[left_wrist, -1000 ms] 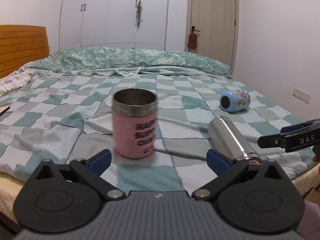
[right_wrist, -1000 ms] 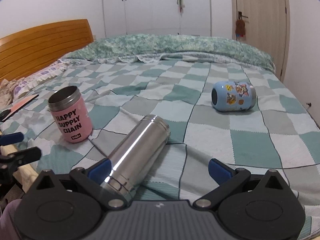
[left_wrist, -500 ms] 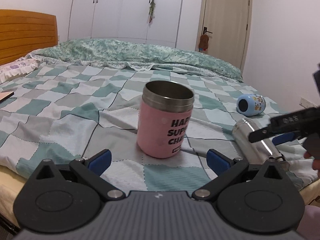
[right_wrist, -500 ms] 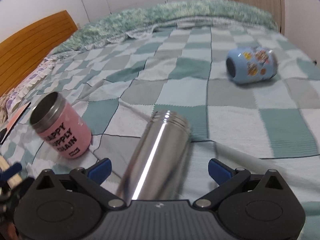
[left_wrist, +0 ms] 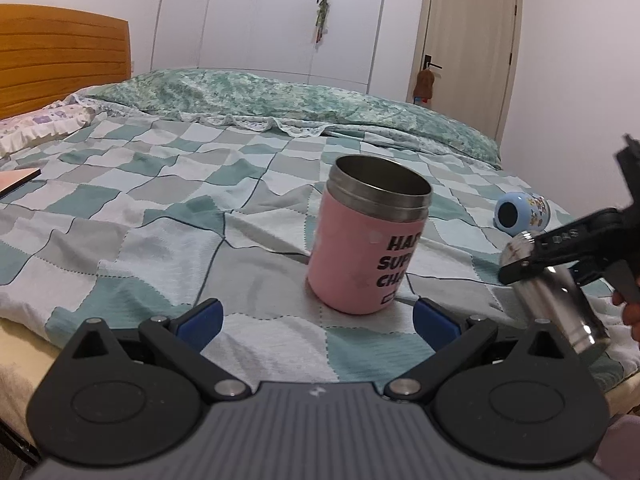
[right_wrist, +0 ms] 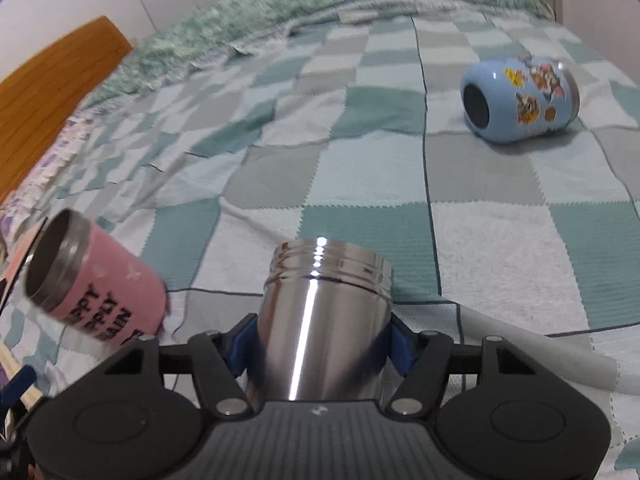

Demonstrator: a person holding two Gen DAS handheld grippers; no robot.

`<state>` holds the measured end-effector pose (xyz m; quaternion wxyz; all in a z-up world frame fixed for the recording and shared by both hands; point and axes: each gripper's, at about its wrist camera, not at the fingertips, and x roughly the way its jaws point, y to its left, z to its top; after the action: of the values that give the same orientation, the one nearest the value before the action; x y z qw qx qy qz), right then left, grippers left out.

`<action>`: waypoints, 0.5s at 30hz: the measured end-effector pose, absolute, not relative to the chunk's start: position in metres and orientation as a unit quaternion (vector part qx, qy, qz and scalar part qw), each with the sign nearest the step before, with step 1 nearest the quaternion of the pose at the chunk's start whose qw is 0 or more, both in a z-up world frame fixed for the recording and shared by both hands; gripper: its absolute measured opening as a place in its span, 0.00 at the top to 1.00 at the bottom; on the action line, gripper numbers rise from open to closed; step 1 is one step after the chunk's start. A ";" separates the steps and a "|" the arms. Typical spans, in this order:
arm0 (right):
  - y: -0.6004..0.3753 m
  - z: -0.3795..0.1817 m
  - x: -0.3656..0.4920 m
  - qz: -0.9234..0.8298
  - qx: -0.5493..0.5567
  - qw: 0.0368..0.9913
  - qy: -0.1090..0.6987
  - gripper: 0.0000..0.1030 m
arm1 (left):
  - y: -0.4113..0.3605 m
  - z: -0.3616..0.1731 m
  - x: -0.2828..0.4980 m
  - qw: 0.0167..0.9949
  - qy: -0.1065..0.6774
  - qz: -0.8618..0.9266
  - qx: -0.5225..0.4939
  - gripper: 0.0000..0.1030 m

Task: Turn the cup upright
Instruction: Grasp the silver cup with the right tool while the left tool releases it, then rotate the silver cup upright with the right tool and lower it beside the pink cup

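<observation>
A steel cup (right_wrist: 320,316) lies on its side on the checked bedspread, its threaded mouth pointing away. My right gripper (right_wrist: 320,344) is shut on its body, a blue pad against each side. It also shows in the left wrist view (left_wrist: 556,300), held by the right gripper (left_wrist: 560,256). A pink cup (left_wrist: 368,240) printed with black words stands upright on the bed, mouth up; it also shows in the right wrist view (right_wrist: 96,280). My left gripper (left_wrist: 316,316) is open and empty just in front of the pink cup.
A blue sticker-covered cup (right_wrist: 520,100) lies on its side at the far right of the bed, also visible in the left wrist view (left_wrist: 522,214). A rolled green quilt (left_wrist: 280,96) lies along the far side. The wooden headboard (left_wrist: 60,60) is at the left.
My right gripper has moved forward over the steel cup and shut on it. My left gripper has drifted left, so the pink cup now sits right of centre.
</observation>
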<state>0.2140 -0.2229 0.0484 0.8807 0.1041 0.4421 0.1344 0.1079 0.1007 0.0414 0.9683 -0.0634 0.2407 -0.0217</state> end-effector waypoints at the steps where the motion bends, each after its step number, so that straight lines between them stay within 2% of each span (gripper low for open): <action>1: -0.224 0.052 0.207 0.139 0.102 0.888 0.427 0.37 | 0.102 0.042 0.108 0.968 0.241 -0.021 -0.065 0.00; 8: -0.219 0.076 0.165 0.187 0.077 0.926 0.318 0.38 | 0.102 0.044 0.101 0.969 0.237 -0.016 -0.065 0.00; 15: -0.190 0.098 0.133 0.211 -0.003 0.956 0.205 0.39 | 0.101 0.049 0.092 0.971 0.229 -0.007 -0.067 0.00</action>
<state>0.1326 -0.1895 0.0980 0.9557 -0.0030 0.2052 0.2111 0.0924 0.1010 0.0493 0.9710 -0.0670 0.2294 -0.0069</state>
